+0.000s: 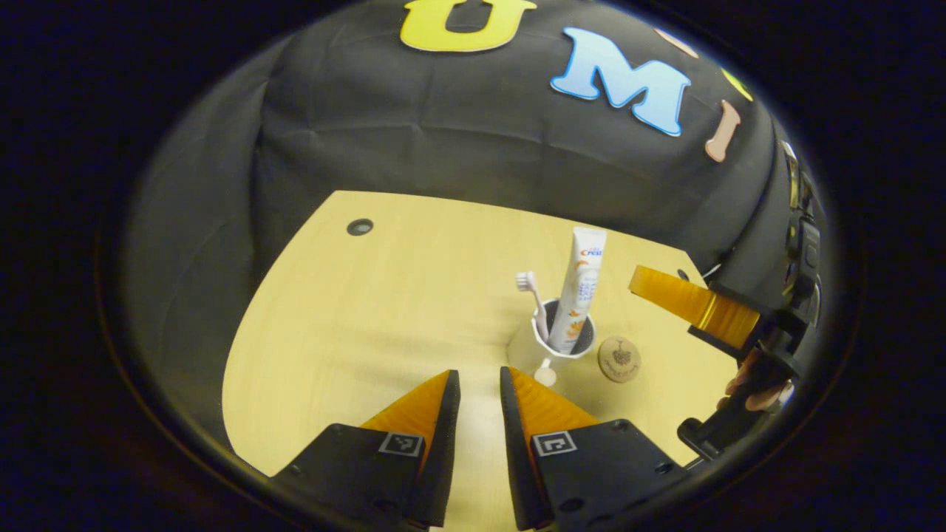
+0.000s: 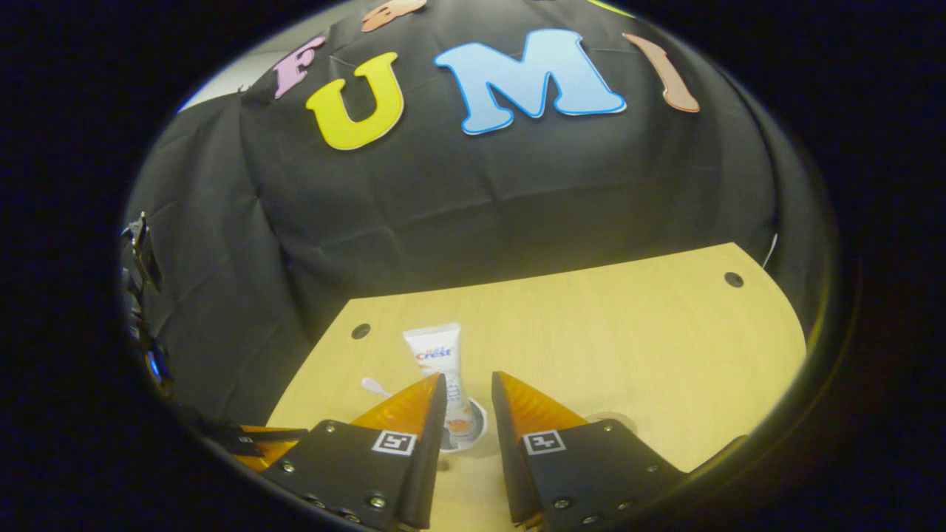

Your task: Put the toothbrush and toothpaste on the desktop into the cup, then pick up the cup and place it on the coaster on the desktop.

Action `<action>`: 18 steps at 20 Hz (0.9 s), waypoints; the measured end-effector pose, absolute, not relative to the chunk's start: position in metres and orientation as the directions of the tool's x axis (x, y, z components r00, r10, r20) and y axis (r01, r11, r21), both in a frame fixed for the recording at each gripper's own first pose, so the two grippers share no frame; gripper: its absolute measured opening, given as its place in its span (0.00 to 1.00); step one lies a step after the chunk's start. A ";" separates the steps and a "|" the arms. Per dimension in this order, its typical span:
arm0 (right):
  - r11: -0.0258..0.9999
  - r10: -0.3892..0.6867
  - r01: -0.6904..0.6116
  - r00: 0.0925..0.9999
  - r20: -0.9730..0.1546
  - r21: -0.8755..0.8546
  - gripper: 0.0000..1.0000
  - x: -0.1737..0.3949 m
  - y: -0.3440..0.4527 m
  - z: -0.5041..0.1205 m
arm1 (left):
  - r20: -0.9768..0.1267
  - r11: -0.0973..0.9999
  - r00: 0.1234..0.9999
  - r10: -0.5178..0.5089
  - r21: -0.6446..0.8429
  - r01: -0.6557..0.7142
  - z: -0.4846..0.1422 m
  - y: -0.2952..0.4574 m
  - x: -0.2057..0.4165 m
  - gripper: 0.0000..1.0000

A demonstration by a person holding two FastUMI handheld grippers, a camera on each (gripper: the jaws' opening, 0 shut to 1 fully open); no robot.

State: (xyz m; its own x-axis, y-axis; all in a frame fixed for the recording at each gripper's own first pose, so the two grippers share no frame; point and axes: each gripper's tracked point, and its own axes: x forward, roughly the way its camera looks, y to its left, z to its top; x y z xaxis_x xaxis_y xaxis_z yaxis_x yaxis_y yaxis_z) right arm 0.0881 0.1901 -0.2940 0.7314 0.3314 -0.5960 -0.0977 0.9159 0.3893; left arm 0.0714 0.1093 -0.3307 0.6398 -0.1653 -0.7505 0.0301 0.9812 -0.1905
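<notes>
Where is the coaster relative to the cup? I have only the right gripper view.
Observer: In the left gripper view, the coaster lies flat on the desk close beside the cup.
Operator: Is the cup on it yet?
Observer: No, the cup stands on bare desk.
Operator: And the toothbrush?
Observer: The toothbrush stands in the cup, bristles up, next to the toothpaste.

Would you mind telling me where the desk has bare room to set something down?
The wide stretch of desk left of the cup is bare up to the cloth wall. It is crowded on the cup's right, where the coaster and right gripper sit close.
</notes>
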 end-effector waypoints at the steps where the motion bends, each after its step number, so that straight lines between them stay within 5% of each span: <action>1: 0.918 0.321 -0.081 0.730 -0.603 0.389 0.38 0.086 0.182 -0.297 | -0.756 0.979 0.628 -0.185 -0.198 0.051 -0.333 0.102 0.073 0.44; 3: 0.923 0.289 -0.040 0.730 -0.619 0.384 0.38 0.079 0.160 -0.304 | -0.767 0.972 0.600 -0.229 -0.214 0.098 -0.338 0.087 0.073 0.57; 8: 0.929 0.194 0.080 0.726 -0.660 0.361 0.38 0.058 0.102 -0.319 | -0.814 0.950 0.499 -0.297 -0.199 0.240 -0.355 0.060 0.075 0.69; 18: 0.905 0.023 0.287 0.706 -0.708 0.315 0.34 0.011 0.006 -0.336 | -0.905 0.930 0.352 -0.238 -0.109 0.350 -0.408 0.048 0.095 0.69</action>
